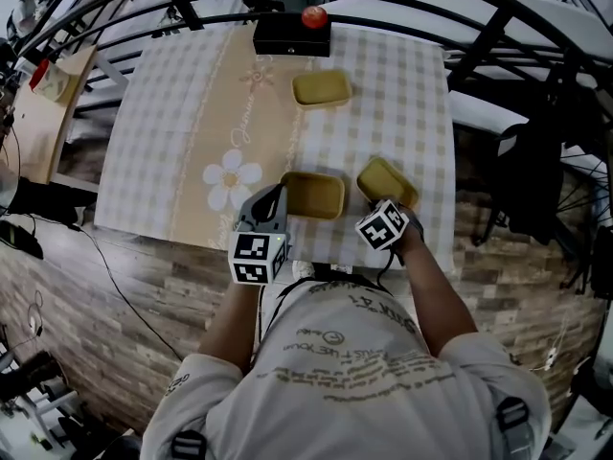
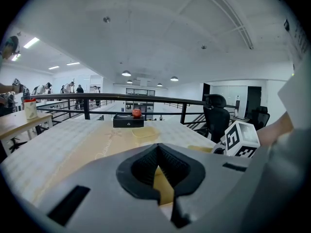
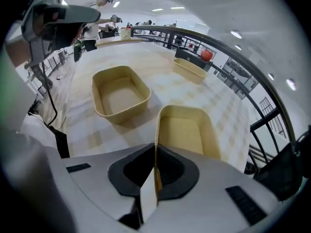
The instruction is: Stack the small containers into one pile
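Note:
Three small yellow containers sit on the checked cloth. The far container (image 1: 321, 88) (image 2: 145, 131) (image 3: 189, 68) stands alone. The middle container (image 1: 313, 195) (image 3: 120, 93) sits near the front edge. My left gripper (image 1: 278, 197) (image 2: 158, 171) is at its near left corner, jaws shut, and only a sliver of yellow shows between them. The right container (image 1: 383, 178) (image 3: 187, 130) lies beside the middle one. My right gripper (image 1: 382, 205) (image 3: 155, 171) points steeply down, shut on its near wall, and the thin rim runs straight in between the pads.
A black box (image 1: 291, 34) (image 2: 128, 121) with a red ball (image 1: 313, 16) (image 3: 206, 55) on top stands at the table's far edge. A dark railing (image 2: 146, 97) curves round behind the table. An office chair (image 2: 215, 115) is off to the right. The tablecloth (image 1: 172, 161) hangs over the front edge.

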Tool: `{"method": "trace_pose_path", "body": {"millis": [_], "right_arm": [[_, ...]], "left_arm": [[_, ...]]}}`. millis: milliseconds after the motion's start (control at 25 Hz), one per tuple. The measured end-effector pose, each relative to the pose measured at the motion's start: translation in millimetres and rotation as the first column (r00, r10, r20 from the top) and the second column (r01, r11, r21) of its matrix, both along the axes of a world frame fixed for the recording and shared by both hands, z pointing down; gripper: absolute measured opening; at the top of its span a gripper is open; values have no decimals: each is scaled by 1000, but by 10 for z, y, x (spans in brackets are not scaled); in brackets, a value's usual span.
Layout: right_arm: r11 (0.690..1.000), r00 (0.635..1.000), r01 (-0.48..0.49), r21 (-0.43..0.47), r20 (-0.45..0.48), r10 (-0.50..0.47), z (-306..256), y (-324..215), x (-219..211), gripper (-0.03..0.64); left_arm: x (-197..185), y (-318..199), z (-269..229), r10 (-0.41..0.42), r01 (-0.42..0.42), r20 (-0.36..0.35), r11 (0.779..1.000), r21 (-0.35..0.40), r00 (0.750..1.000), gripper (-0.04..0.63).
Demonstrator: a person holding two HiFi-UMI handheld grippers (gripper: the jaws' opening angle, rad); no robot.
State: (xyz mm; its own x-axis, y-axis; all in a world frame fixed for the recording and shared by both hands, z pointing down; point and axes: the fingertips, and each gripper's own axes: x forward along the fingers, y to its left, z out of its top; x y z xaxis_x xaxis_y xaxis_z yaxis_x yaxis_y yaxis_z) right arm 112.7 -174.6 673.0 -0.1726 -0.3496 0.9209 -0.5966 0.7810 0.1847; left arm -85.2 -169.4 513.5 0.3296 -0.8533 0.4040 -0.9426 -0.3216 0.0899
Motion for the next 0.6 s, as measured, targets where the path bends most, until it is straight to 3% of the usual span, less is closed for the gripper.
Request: {"method": "trace_pose_path", "body": {"millis": [400, 600], "right_arm": [[996, 999, -26, 85, 31, 23, -286, -172, -26, 12], [991, 999, 36, 132, -9, -36, -493, -200, -83, 12]], "left_arm": [[-67, 20, -88, -21, 20, 16, 999, 29, 1000, 5], [-68, 45, -84, -14, 14, 14, 999, 30, 1000, 5]]}}
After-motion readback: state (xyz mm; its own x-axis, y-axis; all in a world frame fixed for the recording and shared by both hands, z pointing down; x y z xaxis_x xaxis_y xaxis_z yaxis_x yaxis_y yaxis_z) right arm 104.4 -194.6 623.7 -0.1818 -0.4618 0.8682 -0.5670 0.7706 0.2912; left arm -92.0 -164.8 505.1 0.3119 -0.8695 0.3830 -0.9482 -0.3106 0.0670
